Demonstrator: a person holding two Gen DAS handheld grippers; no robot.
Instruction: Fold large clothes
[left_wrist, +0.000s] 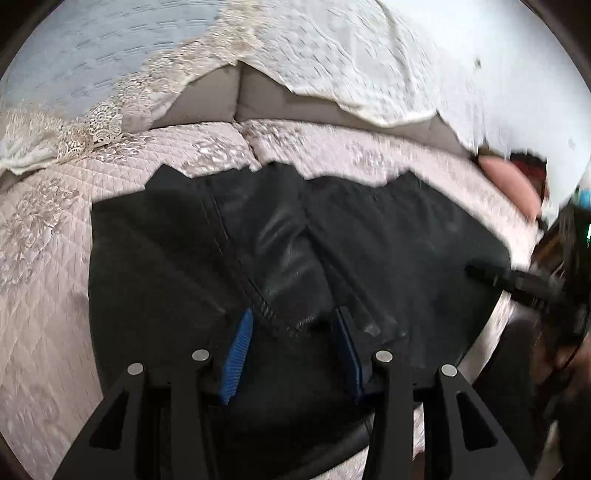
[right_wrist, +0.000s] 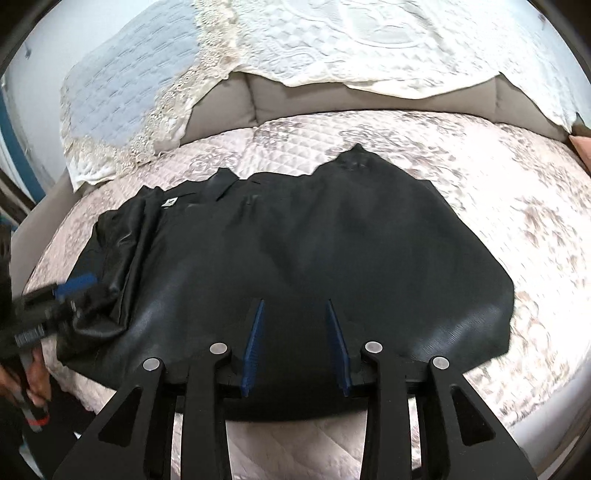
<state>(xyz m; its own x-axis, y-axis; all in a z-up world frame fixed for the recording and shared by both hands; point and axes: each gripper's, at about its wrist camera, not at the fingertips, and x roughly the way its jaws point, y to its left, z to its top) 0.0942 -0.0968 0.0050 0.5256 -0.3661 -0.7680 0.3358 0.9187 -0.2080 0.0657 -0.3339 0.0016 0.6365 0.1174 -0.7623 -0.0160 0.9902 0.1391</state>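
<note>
now both my left gripper (left_wrist: 293, 317) and right gripper (right_wrist: 295, 308) hover part-open, nothing held, above black jacket (right_wrist: 295, 236) on quilted bed (right_wrist: 517, 192)

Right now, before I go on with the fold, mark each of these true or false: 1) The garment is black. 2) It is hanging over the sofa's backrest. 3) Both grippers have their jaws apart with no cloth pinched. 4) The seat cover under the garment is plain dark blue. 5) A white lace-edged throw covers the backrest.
1) True: the black garment is dark all over.
2) False: it lies flat on the quilted seat cover.
3) True: the left gripper and the right gripper both hover over the garment, jaws apart, nothing pinched.
4) False: the cover is pale pink with a floral pattern.
5) True: the white lace-edged throw drapes over the backrest.
</note>
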